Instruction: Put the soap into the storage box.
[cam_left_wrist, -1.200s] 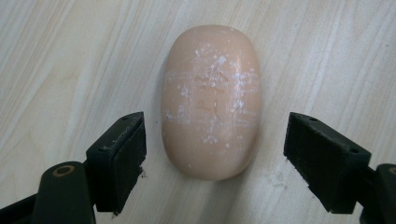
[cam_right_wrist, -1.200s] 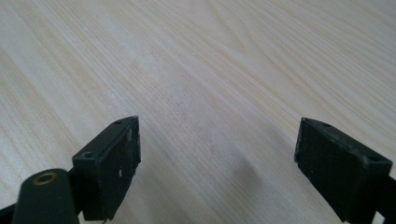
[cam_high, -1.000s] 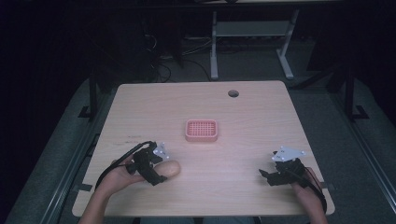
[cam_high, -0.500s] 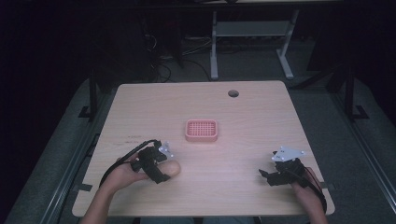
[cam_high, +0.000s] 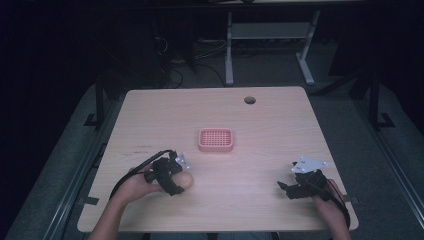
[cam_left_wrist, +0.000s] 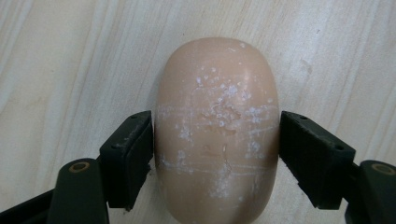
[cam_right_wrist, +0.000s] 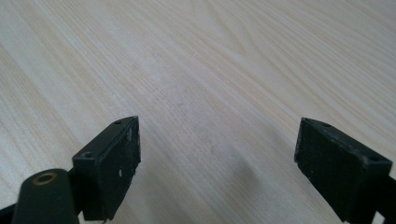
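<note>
My left hand-held gripper (cam_high: 176, 176) sits at the near left of the bench (cam_high: 260, 120), and between its jaws I have the bar of soap (cam_high: 184, 181), a smooth tan oval flecked with white. In the left gripper view the soap (cam_left_wrist: 217, 130) lies flat on the wood with a black pad on each flank. The right pad is against the bar; at the left pad I see at most a hairline of shadow, so I read the jaws as closed onto the soap, though not squeezing it out of shape. The bar rests on the bench, not lifted.

Compared with a second ago, my left hand-held gripper has shifted very little. The hand has rotated slightly and the soap lies in about the same spot, near the front edge, well short of the pink soap dish (cam_high: 216, 139), which stands alone near the middle of the bench. The dish has not moved.

My right hand-held gripper (cam_high: 287, 188) is at the near right, well apart from the soap and the dish, and it sits where it did a second ago. In the right gripper view its jaws (cam_right_wrist: 217, 154) stand wide apart over bare wood grain and grip nothing.

A round cable hole (cam_high: 249, 100) marks the far side of the bench.
</note>
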